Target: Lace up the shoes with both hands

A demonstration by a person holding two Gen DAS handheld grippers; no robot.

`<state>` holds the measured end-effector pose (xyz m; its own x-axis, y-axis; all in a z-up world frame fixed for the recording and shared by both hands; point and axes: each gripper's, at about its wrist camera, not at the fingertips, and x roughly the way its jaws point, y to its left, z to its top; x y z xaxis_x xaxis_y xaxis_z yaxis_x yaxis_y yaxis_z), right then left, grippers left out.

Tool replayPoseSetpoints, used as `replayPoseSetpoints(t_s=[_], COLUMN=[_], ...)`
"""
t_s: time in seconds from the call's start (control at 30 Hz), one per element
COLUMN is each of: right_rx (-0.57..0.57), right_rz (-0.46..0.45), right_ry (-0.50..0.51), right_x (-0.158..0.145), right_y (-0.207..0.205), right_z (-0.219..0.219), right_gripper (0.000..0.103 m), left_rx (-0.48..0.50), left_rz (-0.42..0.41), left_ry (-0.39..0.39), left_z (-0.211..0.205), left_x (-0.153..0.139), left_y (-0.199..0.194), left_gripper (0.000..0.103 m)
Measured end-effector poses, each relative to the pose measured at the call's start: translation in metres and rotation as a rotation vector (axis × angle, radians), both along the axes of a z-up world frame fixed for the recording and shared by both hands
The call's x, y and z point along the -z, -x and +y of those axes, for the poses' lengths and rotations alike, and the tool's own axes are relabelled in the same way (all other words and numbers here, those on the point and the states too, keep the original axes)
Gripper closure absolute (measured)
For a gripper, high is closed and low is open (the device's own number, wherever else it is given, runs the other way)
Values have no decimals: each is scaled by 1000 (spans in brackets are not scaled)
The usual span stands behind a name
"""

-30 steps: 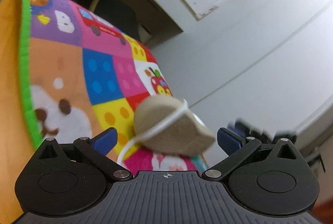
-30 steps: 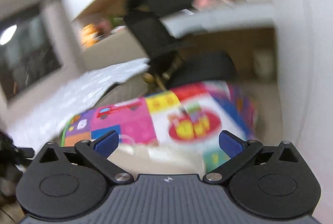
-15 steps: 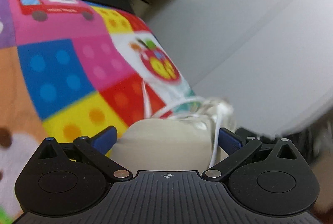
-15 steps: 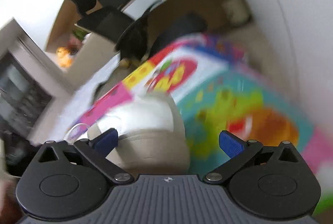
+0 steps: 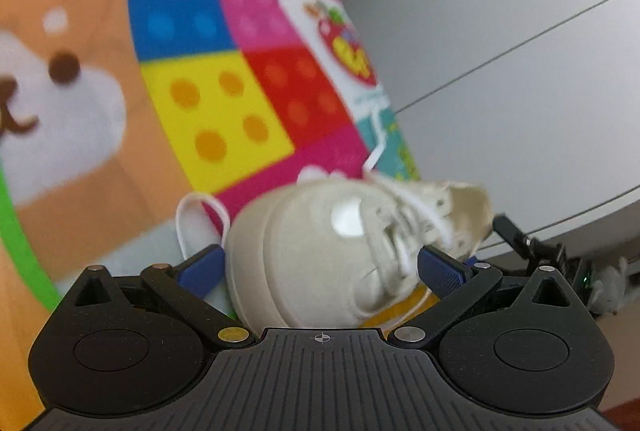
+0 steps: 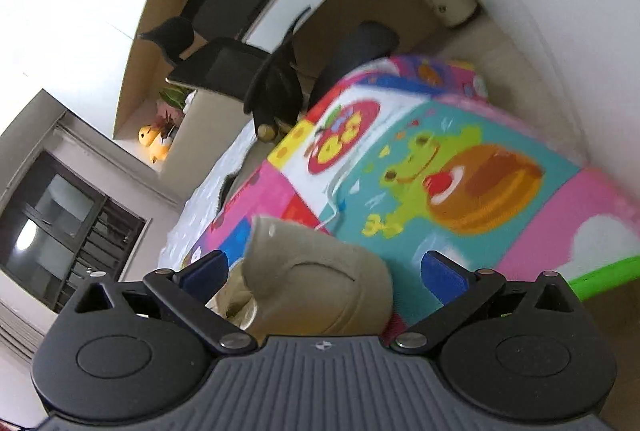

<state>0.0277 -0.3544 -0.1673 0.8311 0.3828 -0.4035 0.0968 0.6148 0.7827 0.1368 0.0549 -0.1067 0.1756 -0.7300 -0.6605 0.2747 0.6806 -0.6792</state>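
A cream shoe point(image 5: 320, 251) lies on a colourful play mat point(image 5: 224, 103), its toe towards the left wrist camera and its eyelets up and to the right. A white lace loop point(image 5: 188, 211) hangs out on the left, and a lace end point(image 5: 378, 139) trails over the mat behind. My left gripper point(image 5: 320, 267) is open, its blue fingertips on either side of the toe. In the right wrist view the shoe's heel point(image 6: 320, 283) fills the gap of my right gripper point(image 6: 326, 269), also open. A thin lace point(image 6: 334, 207) runs over the mat beyond.
A white wall point(image 5: 500, 51) borders the mat's far edge. A black part of the other gripper point(image 5: 532, 247) shows behind the shoe. Beyond the mat stand a black office chair point(image 6: 240, 71), a desk and a small bin point(image 6: 448, 5). The mat's green edge point(image 6: 600, 271) is near right.
The shoe has turned from sole-up to upright and now sits between the left fingers. Both cameras have swung down and closer to it. Both pairs of fingers stay wide apart.
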Motion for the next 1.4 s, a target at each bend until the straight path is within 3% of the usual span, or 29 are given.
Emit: replayPoseSetpoints(t_s=[0.07, 0.13, 0.23, 0.33, 0.47, 0.57, 0.7, 0.8, 0.87, 0.93, 1.03, 1.1, 1.17, 1.23, 1.33, 1.4], right_rx=[-30, -33, -26, -63, -106, -74, -166, -273, -284, -293, -407, -473, -519, -559, -593, -605], right_rz=[7, 13, 34, -18, -100, -147, -167, -149, -124, -105, -112, -99, -84, -85, -72, -90], right_ry=[10, 96, 134, 146, 128, 146, 248, 416, 461, 426, 401, 412, 401, 367, 331, 360], right_x=[8, 4, -2, -18, -36, -44, -50, -52, -50, -49, -44, -35, -26, -19, -13, -15], right_y=[-9, -15, -27, -45, -69, -63, -41, -25, -22, -22, -20, -20, -24, -27, -33, -32], right_z=[12, 27, 37, 45, 51, 46, 56, 77, 81, 82, 100, 118, 132, 145, 160, 169], right_gripper=[0, 0, 0, 0, 0, 0, 1, 23, 27, 27, 17, 17, 25, 53, 54, 54], left_rx=[-19, -48, -116, -147, -208, -281, -325, -337, -297, -256, -236, -248, -270, -297, -296, -279], left_rz=[-3, -9, -8, -87, -90, -136, -152, -134, -89, -49, -9, 30, 41, 53, 40, 11], left_ry=[-4, 4, 67, 67, 48, -2, 14, 23, 70, 99, 78, 94, 143, 167, 206, 222], left_z=[-5, -4, 8, 19, 44, 67, 92, 98, 92, 84, 68, 61, 59, 61, 65, 67], left_x=[4, 3, -1, -19, -26, -28, -28, -24, -18, -13, -3, 7, 10, 9, 1, -11], left_y=[4, 5, 1, -7, -16, -9, -3, -6, -7, -4, 0, -3, -6, -10, -17, -22], left_gripper=[0, 0, 0, 0, 0, 0, 0, 0, 0, 0, 0, 0, 0, 0, 0, 0])
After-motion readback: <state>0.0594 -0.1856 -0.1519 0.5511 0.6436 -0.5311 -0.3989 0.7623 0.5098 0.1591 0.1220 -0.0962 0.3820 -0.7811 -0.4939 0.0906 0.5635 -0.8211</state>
